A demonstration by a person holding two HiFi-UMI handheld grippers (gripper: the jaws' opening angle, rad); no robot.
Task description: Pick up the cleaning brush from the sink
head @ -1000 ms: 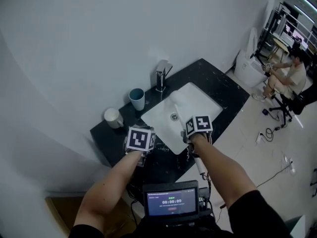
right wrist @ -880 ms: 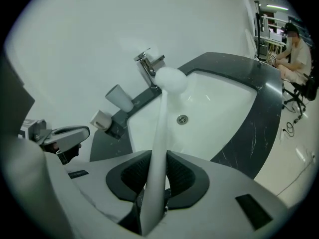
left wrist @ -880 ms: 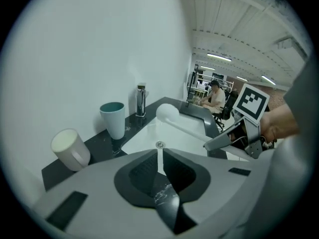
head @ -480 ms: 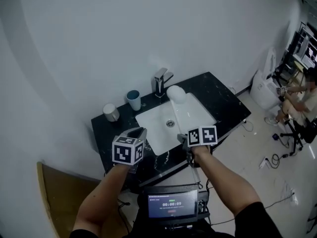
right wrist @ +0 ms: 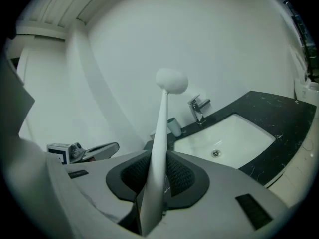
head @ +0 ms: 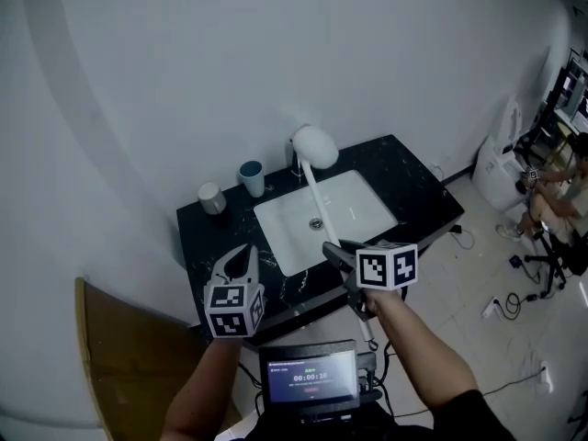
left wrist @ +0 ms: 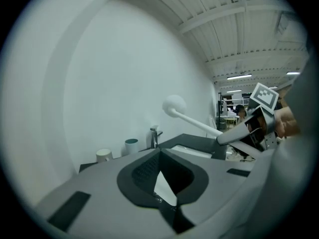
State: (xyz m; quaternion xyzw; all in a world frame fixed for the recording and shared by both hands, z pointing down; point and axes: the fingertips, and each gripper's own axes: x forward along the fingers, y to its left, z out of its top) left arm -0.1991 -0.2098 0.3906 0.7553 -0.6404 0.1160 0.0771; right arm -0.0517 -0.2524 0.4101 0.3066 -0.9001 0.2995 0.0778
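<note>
The cleaning brush [head: 314,145] has a round white head and a long white handle. It is in the air, slanting up over the white sink [head: 354,205], its head in front of the faucet. My right gripper [head: 333,252] is shut on the lower handle [right wrist: 159,148], and the brush head [right wrist: 171,80] stands above the jaws. My left gripper [head: 242,259] hovers over the counter's front left, shut with nothing in it. In the left gripper view the pad tips [left wrist: 159,153] meet, and the brush [left wrist: 173,104] and right gripper [left wrist: 234,133] show to the right.
On the black counter [head: 413,191] stand a chrome faucet [right wrist: 198,107], a teal cup [head: 252,178] and a white cup [head: 212,197], all behind and left of the sink. A wooden board [head: 119,356] leans at lower left. A person [head: 560,191] sits at far right.
Both grippers have risen from the counter's front edge. The brush has come up out of the sink in the right gripper, its head now high near the faucet.
</note>
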